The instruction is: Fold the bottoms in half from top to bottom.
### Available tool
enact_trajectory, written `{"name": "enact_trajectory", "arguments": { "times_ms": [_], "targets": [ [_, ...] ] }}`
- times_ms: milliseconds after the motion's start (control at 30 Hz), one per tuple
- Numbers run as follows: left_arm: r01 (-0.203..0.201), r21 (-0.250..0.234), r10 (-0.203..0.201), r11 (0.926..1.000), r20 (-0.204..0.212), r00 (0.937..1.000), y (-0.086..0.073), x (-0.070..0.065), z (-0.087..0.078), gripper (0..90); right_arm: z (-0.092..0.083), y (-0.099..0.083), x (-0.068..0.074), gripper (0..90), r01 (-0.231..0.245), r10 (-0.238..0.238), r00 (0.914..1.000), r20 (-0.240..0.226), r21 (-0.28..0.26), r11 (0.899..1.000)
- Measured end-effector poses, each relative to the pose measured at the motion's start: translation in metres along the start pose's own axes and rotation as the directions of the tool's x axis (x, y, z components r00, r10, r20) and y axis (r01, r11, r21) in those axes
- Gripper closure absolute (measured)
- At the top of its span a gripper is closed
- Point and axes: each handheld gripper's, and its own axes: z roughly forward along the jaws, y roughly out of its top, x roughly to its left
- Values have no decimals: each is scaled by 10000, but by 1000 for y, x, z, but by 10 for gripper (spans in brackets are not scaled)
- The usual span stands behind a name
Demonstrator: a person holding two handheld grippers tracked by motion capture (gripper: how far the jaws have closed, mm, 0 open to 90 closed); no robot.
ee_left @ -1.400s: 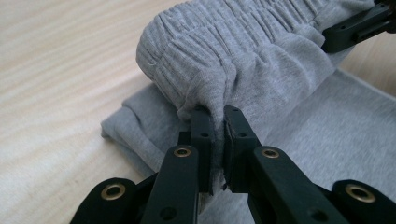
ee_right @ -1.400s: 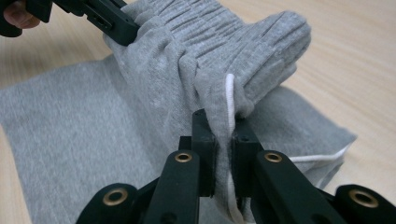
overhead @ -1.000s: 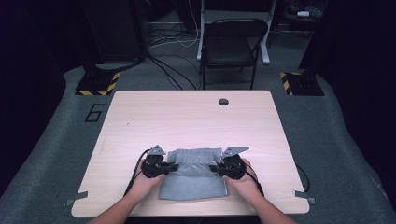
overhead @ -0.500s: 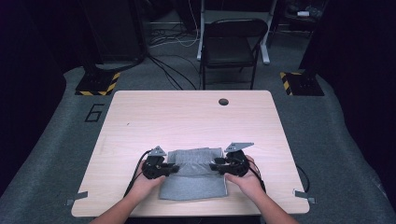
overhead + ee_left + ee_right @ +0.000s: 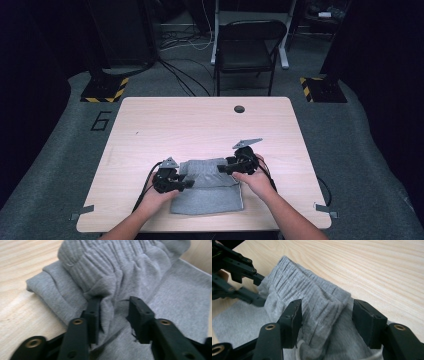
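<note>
Right gripper [image 5: 226, 168] shifted up-table, lifted; left gripper [image 5: 186, 183] nearer table edge.

Grey knit garment [image 5: 207, 187], folded, flat on the table, lower centre of the high view. Ribbed elastic waistband [image 5: 202, 166] bunched and raised along its far edge. Left gripper view: waistband [image 5: 110, 262] fills upper centre, smooth fabric lower right. Right gripper view: ribbed band [image 5: 309, 297] runs upper left to centre; a white drawstring [image 5: 298, 351] at bottom.

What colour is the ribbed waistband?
Heather grey, like the rest of the garment; clearest in the right gripper view.
</note>
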Motion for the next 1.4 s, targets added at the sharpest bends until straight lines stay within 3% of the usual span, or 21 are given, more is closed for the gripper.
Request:
{"name": "enact_trajectory", "arguments": {
  "times_ms": [133,267,500,733,1100,1233,1267,1400],
  "targets": [
    [52,-33,-52,10000,133,9999,0,2,-3,524,10,-1,-3,403,-122,124,9999,-81,335,9994],
    [159,-114,-158,9998,51,9999,0,0,-6,488,12,-1,-4,424,-211,219,9995,-237,327,9992],
    [-76,-77,73,9999,-310,9995,3,-1,-11,466,10,-1,0,548,14,-4,9994,-338,310,9995],
    [-140,-264,129,9996,-411,9991,7,-1,-16,453,0,0,15,702,1247,-1249,9921,-74,-207,9920],
    [-26,-806,-14,9967,-497,9988,21,0,-33,447,-16,-13,34,719,1837,-1844,9828,-55,-628,9810],
    [-43,-967,-34,9953,-788,9969,33,5,-39,447,-20,-17,41,719,2093,-2097,9778,-7,-588,9761],
    [175,-1070,-261,9941,-797,9965,36,6,-39,447,-19,-18,43,719,2169,-2171,9761,24,-607,9743],
    [351,-1136,-456,9929,-913,9948,49,8,-35,447,-21,-22,45,719,2180,-2184,9759,13,-614,9740]
  ]
}}
